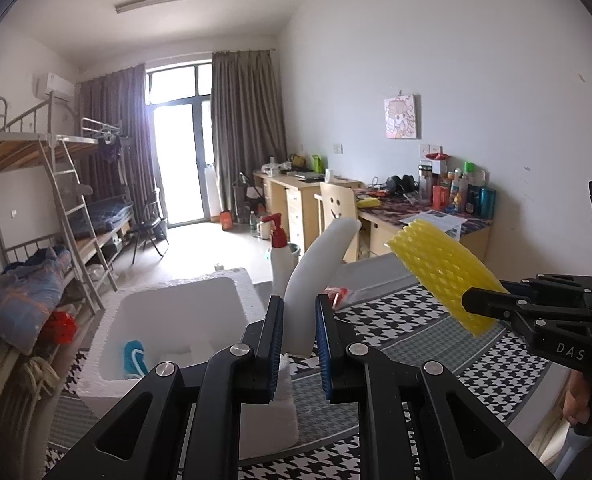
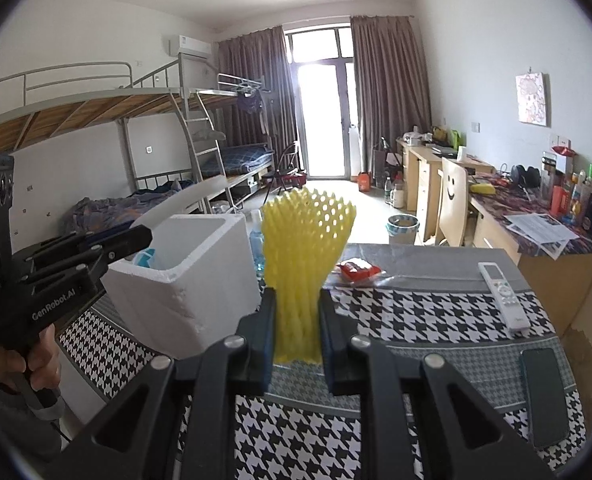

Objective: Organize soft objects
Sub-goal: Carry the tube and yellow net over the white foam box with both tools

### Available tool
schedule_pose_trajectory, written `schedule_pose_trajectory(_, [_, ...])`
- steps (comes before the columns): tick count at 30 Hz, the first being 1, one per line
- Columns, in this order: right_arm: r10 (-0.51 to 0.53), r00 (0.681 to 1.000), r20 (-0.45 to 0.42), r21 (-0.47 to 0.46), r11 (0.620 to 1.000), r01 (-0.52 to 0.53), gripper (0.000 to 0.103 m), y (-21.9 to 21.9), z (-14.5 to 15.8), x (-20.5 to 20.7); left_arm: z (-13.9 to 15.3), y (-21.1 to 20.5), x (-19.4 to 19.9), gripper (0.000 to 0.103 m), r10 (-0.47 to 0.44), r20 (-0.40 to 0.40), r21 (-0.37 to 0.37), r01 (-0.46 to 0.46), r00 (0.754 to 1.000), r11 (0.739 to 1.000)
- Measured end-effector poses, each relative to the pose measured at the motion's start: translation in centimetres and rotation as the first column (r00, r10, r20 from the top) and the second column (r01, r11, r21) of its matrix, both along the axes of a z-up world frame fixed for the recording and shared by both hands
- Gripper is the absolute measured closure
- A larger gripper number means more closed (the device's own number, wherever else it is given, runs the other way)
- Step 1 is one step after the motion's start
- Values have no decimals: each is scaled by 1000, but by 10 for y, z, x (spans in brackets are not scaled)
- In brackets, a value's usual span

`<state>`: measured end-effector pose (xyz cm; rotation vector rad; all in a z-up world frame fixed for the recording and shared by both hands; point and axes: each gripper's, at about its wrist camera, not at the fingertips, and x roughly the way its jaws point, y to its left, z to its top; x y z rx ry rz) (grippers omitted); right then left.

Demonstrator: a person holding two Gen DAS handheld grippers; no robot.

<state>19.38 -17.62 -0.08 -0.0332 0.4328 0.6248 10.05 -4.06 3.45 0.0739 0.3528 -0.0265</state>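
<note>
My left gripper [image 1: 299,320] is shut on a white foam strip [image 1: 316,272] that curves up and to the right, held above the right rim of a white foam box [image 1: 176,316]. The box also shows in the right wrist view [image 2: 188,276], with a blue-and-white soft item [image 1: 134,356] inside. My right gripper [image 2: 296,320] is shut on a yellow foam net sleeve [image 2: 304,248], held upright over the table to the right of the box. The sleeve also shows in the left wrist view [image 1: 444,272].
A houndstooth cloth covers the table [image 2: 416,312]. On it lie a red packet [image 2: 358,270], a white remote [image 2: 504,294] and a dark phone [image 2: 544,396]. A spray bottle [image 1: 280,260] stands behind the box. Bunk beds stand left, desks right.
</note>
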Motion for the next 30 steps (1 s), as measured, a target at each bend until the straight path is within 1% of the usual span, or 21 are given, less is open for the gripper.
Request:
schedule_pose_trajectory(13, [59,998,8,8,998,-59,80,22,4,7,6,23,-4,86,67,24,-12,-67,997,998])
schedule_pose_trajectory(18, [80,997,17,9,997,-81,80,32,8,8,7,35,-6,86,104,30,-30,-103,994,994])
schedule_pose_trajectory(30, [131,991,14,5,991,-131,80,57,12,10,6,55,-6,86,158,24,-35,-157,987,987])
